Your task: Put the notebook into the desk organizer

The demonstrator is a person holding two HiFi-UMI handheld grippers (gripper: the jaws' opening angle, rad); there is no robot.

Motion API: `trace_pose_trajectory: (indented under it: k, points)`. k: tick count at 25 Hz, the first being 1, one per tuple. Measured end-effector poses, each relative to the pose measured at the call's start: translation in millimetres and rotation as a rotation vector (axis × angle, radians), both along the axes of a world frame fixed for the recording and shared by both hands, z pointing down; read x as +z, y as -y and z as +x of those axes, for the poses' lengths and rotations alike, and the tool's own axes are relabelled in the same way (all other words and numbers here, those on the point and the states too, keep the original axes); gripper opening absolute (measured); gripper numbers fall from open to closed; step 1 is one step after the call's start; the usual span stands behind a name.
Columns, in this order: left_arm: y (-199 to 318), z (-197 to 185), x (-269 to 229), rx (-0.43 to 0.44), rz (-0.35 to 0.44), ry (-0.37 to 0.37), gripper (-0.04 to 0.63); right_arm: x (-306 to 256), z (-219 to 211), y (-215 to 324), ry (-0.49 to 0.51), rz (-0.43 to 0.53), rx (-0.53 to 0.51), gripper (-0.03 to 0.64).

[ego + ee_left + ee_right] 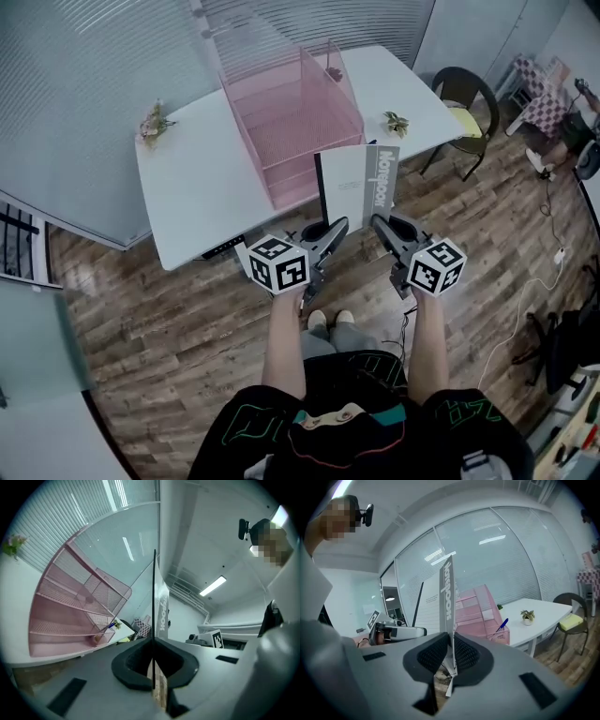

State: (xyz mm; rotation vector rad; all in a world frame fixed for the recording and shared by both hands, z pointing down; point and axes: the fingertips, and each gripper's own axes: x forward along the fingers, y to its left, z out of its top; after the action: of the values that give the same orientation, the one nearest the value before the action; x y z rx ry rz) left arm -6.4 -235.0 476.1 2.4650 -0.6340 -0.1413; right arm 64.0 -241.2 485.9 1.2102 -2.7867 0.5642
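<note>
**Figure: carrying step, notebook in the air short of the organizer.** In the head view the person is holding the notebook (pixel 354 186) upright over the near edge of the white table (pixel 192 187), one gripper at each lower corner. The left gripper (pixel 334 229) is pinching the thin cover edge; in the left gripper view its jaws are pressing together on that edge (pixel 154 620). The right gripper (pixel 380 225) is clamping the lower edge beneath the printed spine band, and the right gripper view shows its pads closing on the notebook (pixel 448 597).

The pink wire desk organizer (pixel 292 117) is standing on the table at about 11 o'clock from the notebook, near it but not touching. The notebook is not yet entering any compartment, so the insertion is judged to be waiting.

The next move is likely calling for both grippers travelling together toward 11 o'clock, the notebook's plane lining up with an open slot. After that comes a level slide in, before either grip is loosening. Which compartment suits it best cannot be told from here. A blue pen (pixel 502 624) is resting at the organizer's near side and may be obstructing that entry.
</note>
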Motion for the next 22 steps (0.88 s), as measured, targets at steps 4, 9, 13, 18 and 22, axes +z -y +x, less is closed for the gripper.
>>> trace_pose_trajectory:
  k: [4,9,13,18,22]
  points:
    - [2.8,-19.8,20.7,-0.038,-0.053,-0.020,0.005,19.3,-20.2,4.9,-0.019,-0.046,-0.034,0.022]
    - [-1.4,-23.3,41.7,-0.071,-0.134,-0.066,0.005,38.0,-23.8,2.2,-0.050,-0.101,-0.065,0.021]
    - [1.9,-28.6,58.8,-0.093,-0.195,-0.105,0.006,53.7,-28.8,6.1,-0.060,-0.132,-0.088,0.021]
    - [3.5,-37.5,72.8,-0.124,-0.251,-0.139,0.006,67.3,-37.2,7.8,-0.068,-0.171,-0.128,0.025]
    - [5.3,-41.9,79.6,-0.146,-0.295,-0.183,0.006,73.1,-41.3,10.9,-0.071,-0.187,-0.143,0.026]
